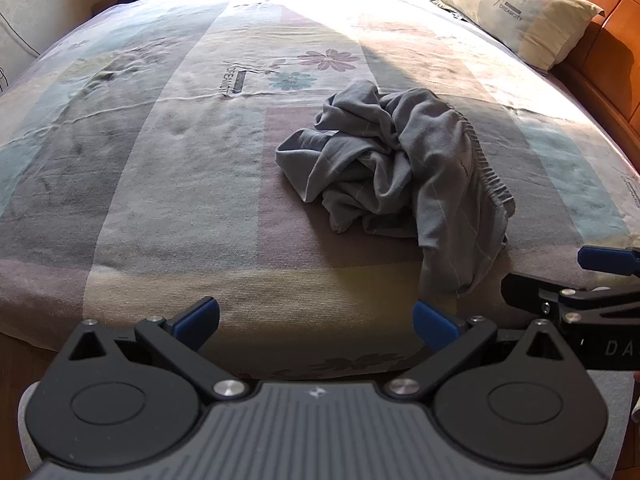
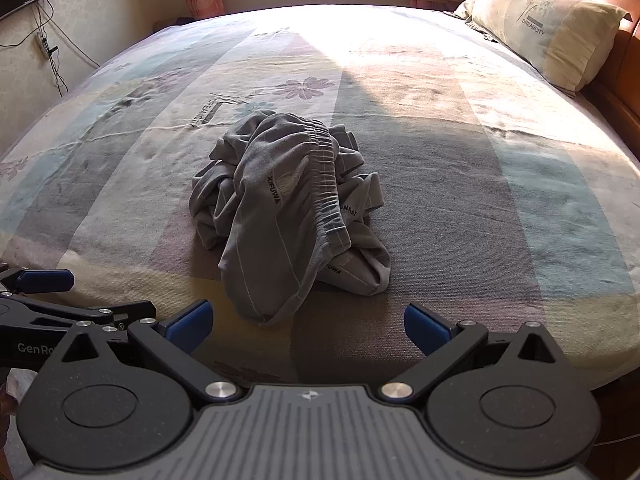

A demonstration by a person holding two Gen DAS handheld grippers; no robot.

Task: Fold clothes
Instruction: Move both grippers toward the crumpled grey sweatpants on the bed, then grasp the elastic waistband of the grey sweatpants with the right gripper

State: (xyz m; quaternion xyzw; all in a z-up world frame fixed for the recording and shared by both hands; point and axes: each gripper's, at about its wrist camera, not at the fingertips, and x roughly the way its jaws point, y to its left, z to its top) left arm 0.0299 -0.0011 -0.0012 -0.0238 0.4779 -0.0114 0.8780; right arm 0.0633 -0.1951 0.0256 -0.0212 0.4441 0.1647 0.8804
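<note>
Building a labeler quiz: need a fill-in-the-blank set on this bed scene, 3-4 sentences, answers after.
1. The grey garment lies in a crumpled ____ on the bedsheet.
2. The left gripper and the right gripper both have their jaws ____.
3. Neither gripper is ____ the garment yet.
4. The pillow leans against the wooden ____.

Missing words: heap; open; touching; headboard

The grey shorts (image 2: pixel 288 216) are looking like soft matt knit cloth, crumpled, with a ribbed elastic waistband. The bedsheet (image 1: pixel 160 168) is showing as matt woven cotton, faintly creased. The headboard (image 1: pixel 608 52) is gleaming as glossy varnished wood. The pillow (image 2: pixel 548 28) is wearing matt printed cloth.
</note>
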